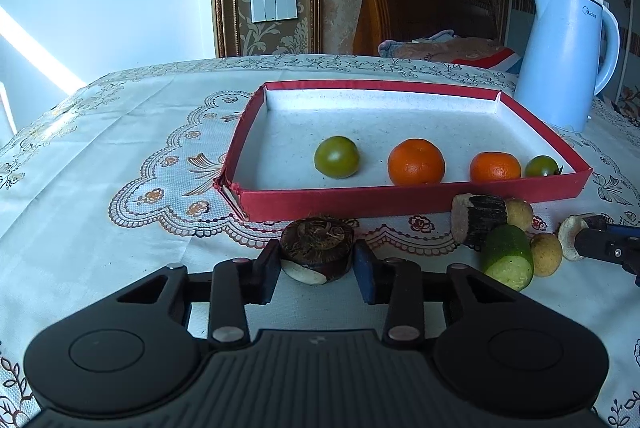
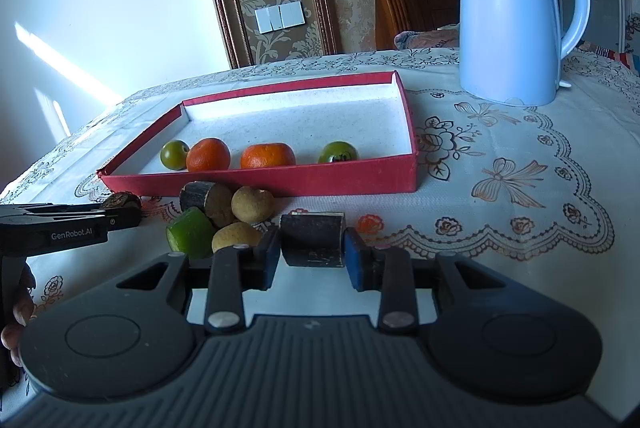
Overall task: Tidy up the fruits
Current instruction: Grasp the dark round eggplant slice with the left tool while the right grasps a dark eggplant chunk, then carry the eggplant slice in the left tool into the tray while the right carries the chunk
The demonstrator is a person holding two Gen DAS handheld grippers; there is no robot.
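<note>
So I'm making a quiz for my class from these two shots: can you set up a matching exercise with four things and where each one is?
Things:
1. water chestnut
2. dark sugarcane piece
3. larger orange
4. blue kettle

Places:
A. inside the red tray
B. between the fingers of the right gripper
C. on the tablecloth beyond the tray's right end
D. between the fingers of the left gripper

Pairs: 1-D, 2-B, 3-A, 4-C
</note>
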